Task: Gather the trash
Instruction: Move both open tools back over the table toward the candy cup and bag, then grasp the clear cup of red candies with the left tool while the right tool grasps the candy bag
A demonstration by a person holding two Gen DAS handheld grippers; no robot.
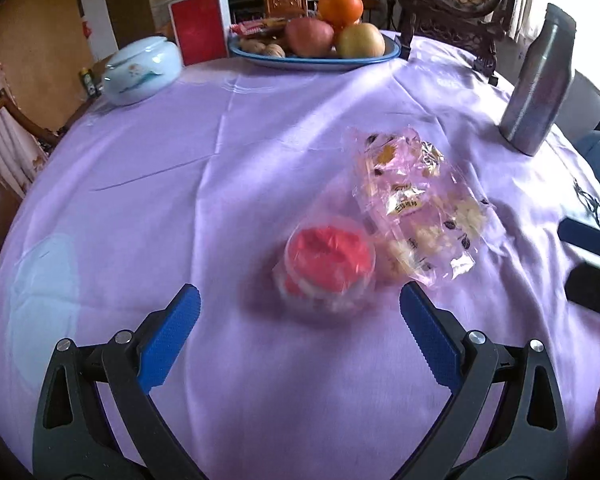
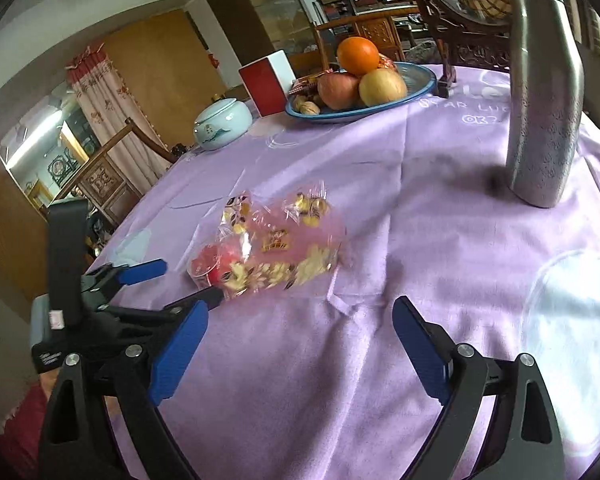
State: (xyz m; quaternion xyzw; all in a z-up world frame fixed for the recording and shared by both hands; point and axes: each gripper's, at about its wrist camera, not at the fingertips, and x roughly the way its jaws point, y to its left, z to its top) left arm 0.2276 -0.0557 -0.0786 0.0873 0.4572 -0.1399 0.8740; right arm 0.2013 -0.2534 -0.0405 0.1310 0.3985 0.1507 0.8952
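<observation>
Cup point(image 1: 330, 264) touches wrapper point(image 1: 416, 204); left gripper point(image 1: 300, 308) spread before it.

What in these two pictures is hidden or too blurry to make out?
- Print on the snack wrapper: blurred in both views.
- Red-filled plastic cup: smeared in the left view, half behind the wrapper in the right.
- Steel bottle: top cut off, right view.
- Right hand-held gripper: only a blurred edge in the left view.

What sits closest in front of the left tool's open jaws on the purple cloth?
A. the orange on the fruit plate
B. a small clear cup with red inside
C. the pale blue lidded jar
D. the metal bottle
B: the small clear cup lies just ahead of the left gripper, touching the crinkled snack wrapper; the other things stand farther back.
</observation>
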